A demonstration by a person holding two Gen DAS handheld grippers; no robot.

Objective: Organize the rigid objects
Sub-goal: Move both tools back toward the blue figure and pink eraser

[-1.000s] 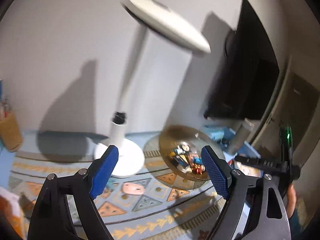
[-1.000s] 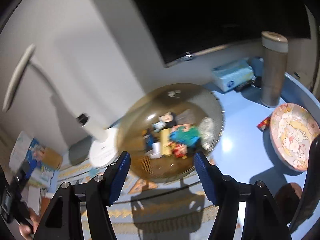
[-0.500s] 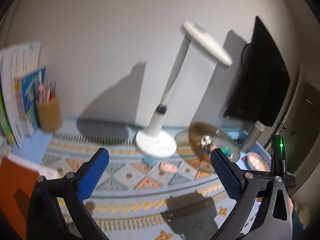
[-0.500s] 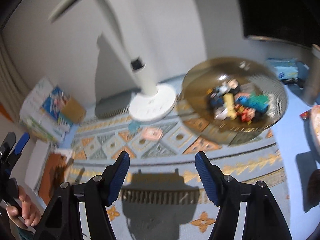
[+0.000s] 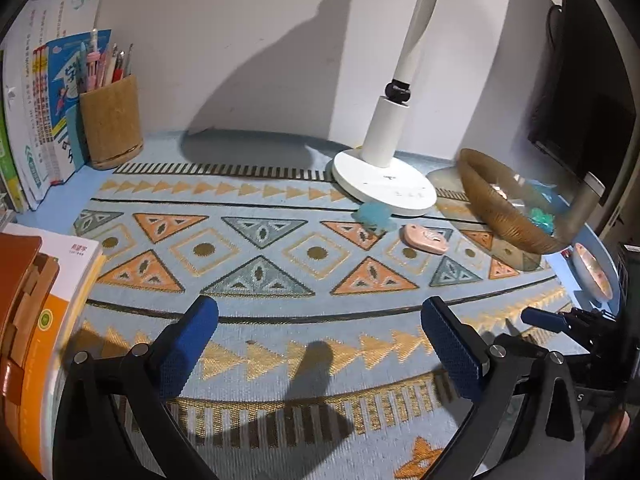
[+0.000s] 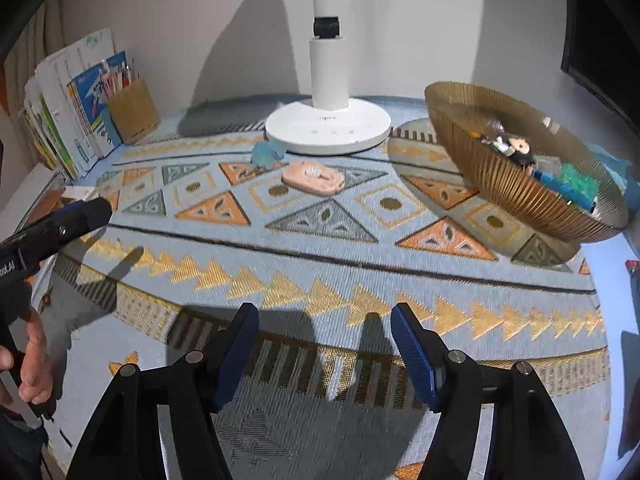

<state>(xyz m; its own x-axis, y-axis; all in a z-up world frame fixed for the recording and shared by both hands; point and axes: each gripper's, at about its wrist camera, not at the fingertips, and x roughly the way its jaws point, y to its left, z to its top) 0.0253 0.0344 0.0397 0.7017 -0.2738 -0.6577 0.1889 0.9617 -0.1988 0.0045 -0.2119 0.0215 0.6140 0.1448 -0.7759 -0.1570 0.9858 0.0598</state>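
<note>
My left claw [image 5: 320, 344] hangs over the patterned mat [image 5: 256, 264], jaws spread wide, nothing between them. My right claw [image 6: 324, 344] is likewise spread and empty above the same mat. Taking the white lamp base [image 6: 328, 130] as reference: a pale blue toy [image 6: 266, 154] lies touching its front edge, and a pink flat piece [image 6: 314, 178] lies just in front of it on the mat. To the right of the base stands a ribbed amber bowl [image 6: 492, 176] holding small toys [image 6: 516, 150]. Well to the left of the base, a pen cup [image 5: 110, 124] stands beside upright books [image 5: 36, 112].
</note>
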